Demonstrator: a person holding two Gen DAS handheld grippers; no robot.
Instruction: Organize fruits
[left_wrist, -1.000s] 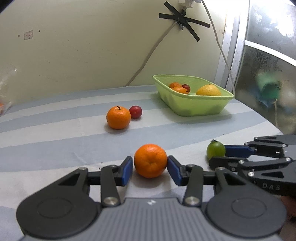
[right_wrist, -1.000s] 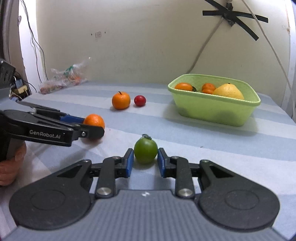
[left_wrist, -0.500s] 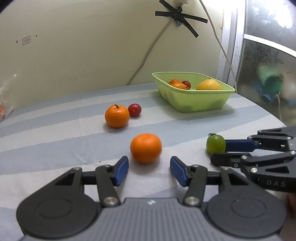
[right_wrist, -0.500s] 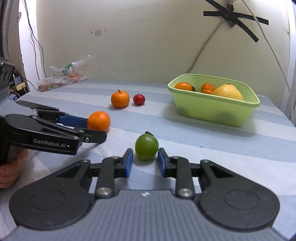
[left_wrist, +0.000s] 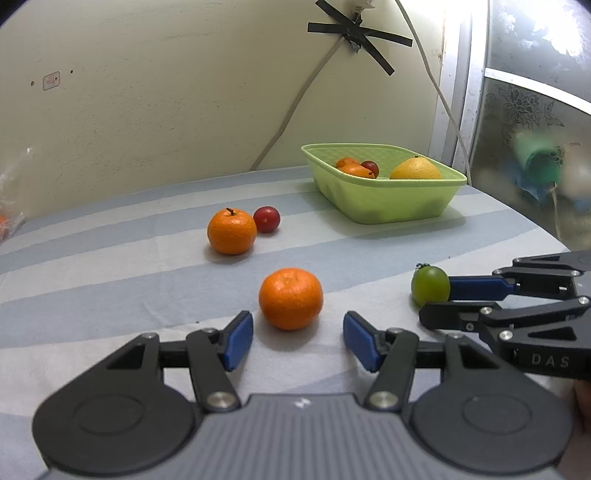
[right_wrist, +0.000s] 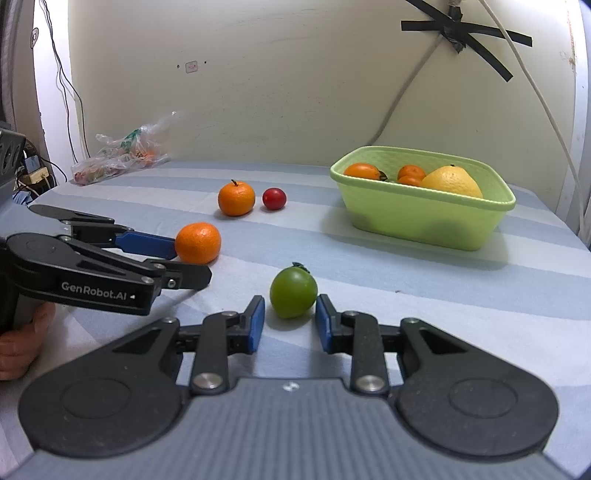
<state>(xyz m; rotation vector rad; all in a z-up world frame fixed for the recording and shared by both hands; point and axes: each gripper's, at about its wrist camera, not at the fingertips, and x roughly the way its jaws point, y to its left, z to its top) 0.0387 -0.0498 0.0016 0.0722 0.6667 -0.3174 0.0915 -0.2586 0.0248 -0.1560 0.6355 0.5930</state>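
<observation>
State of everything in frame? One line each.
Left hand-held gripper: open, jaws just been opening; near orange just ahead of the pads, untouched.
Right hand-held gripper: narrowly open; green fruit at its tips, not clamped.
Near orange: loose on the cloth.
Green fruit: resting on the cloth.
Stemmed orange: on the cloth, outside the basket.
Red fruit: beside the stemmed orange, outside the basket.
Basket: upright, partly filled.

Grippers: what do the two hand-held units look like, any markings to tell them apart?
Both are matte black linkage frames with silver rivets, blue pads on the fingers and a ribbed grey body. The left gripper carries white "GenRobot.AI" lettering on its side, seen in the right wrist view; the right gripper shows "DAS" on its side in the left wrist view. No cables or sleeves are visible.
</observation>
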